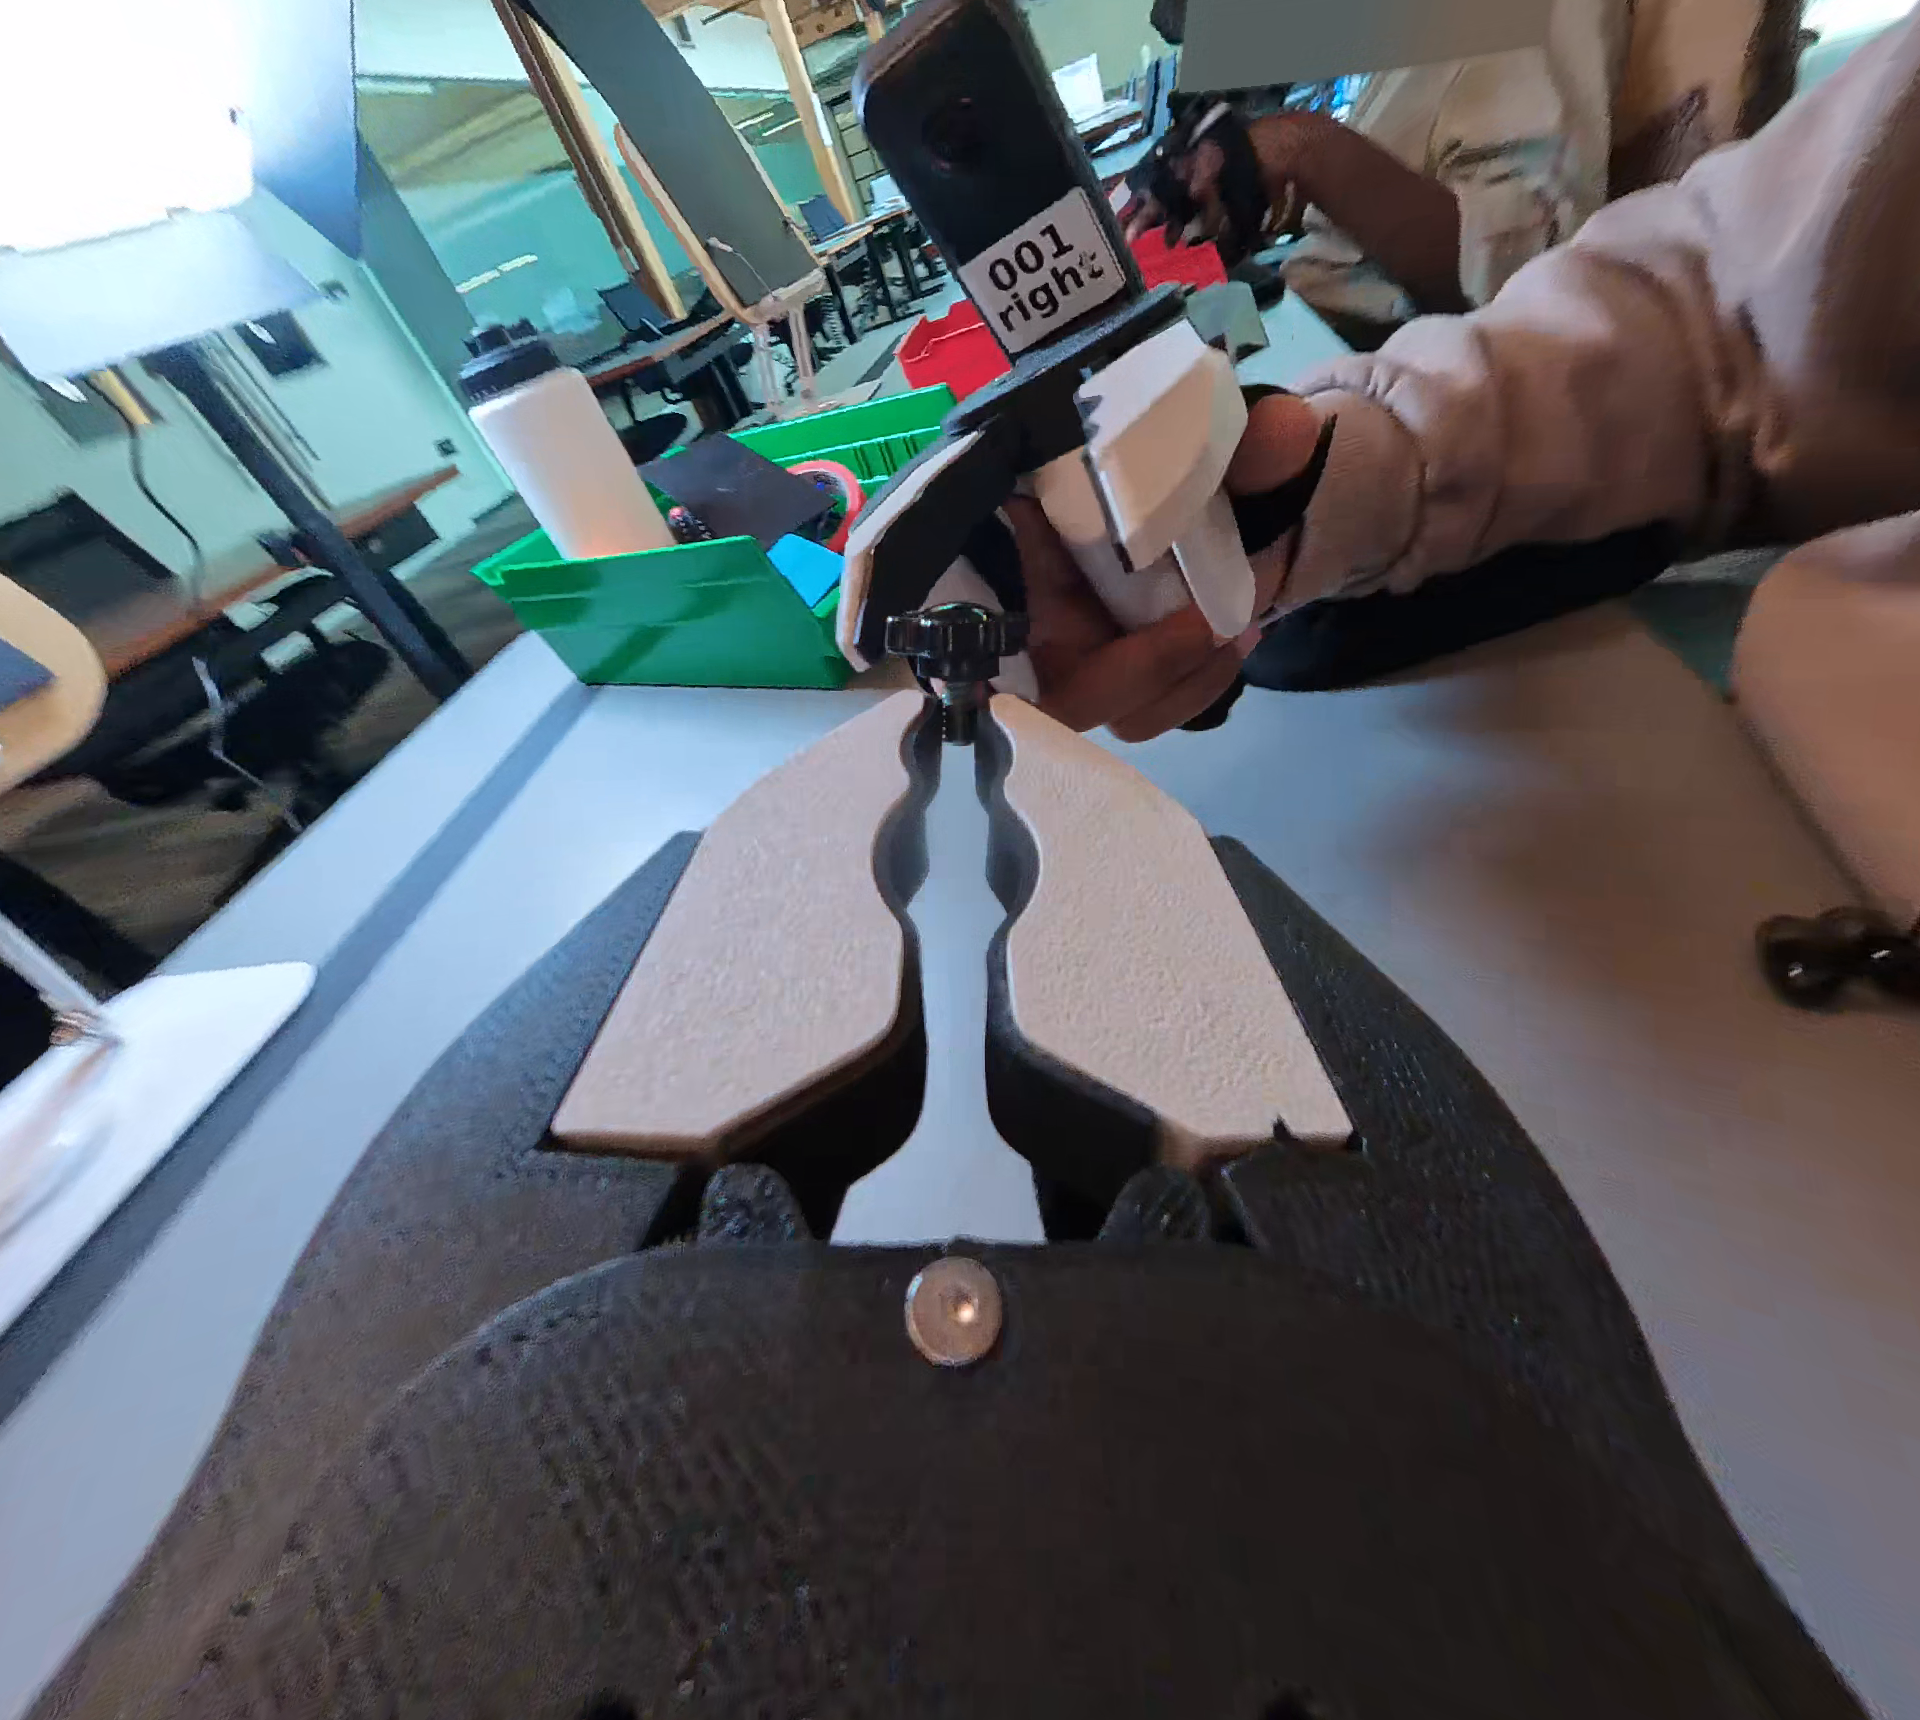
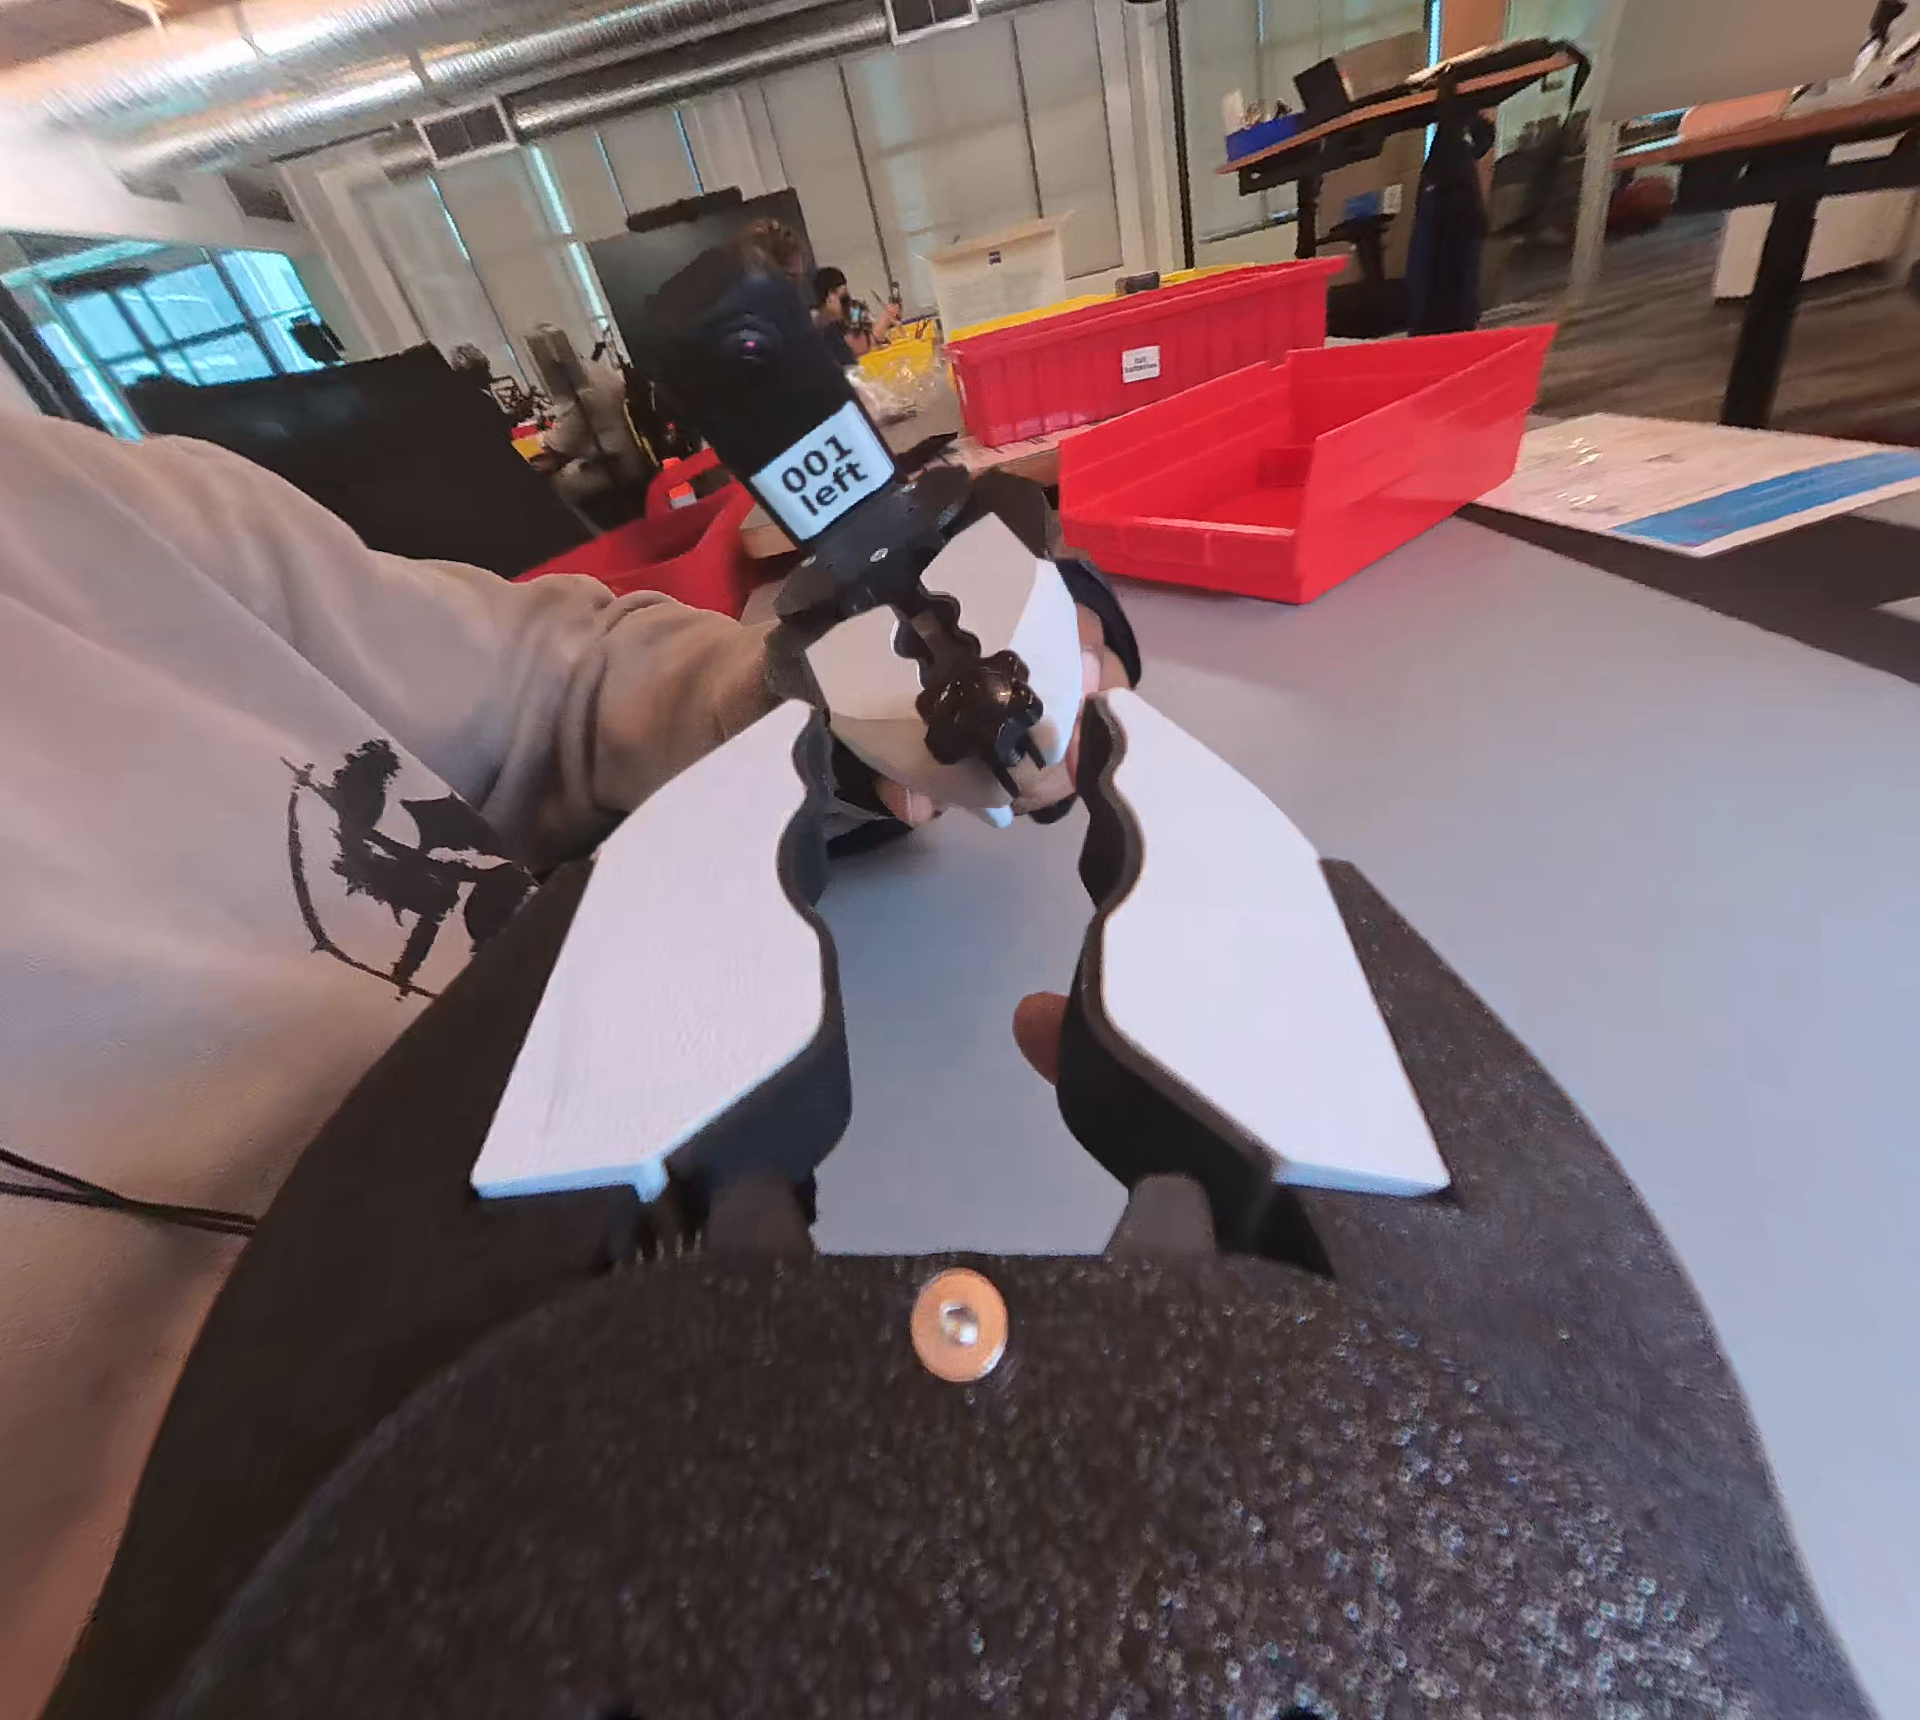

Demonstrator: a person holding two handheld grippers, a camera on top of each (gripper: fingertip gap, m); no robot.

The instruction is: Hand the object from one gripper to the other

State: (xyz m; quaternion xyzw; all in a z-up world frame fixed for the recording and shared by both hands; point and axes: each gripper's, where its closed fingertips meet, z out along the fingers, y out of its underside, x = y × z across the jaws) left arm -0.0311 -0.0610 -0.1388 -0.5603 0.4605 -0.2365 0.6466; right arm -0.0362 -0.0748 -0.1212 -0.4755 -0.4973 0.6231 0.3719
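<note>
Left hand-held gripper (image 1: pixel 958 725) pinches the threaded stem of a black knob screw (image 1: pixel 954 644) at its fingertips, knob end pointing toward the right hand-held gripper (image 2: pixel 948 740), which faces it above the grey table (image 2: pixel 1558 839), jaws spread wide and empty, knob just past its tips.

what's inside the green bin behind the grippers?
In the green plastic bin: a white cylindrical bottle with a black cap, a flat black sheet, a red tape roll and a blue block. The bin's front wall hides anything lower.
</note>
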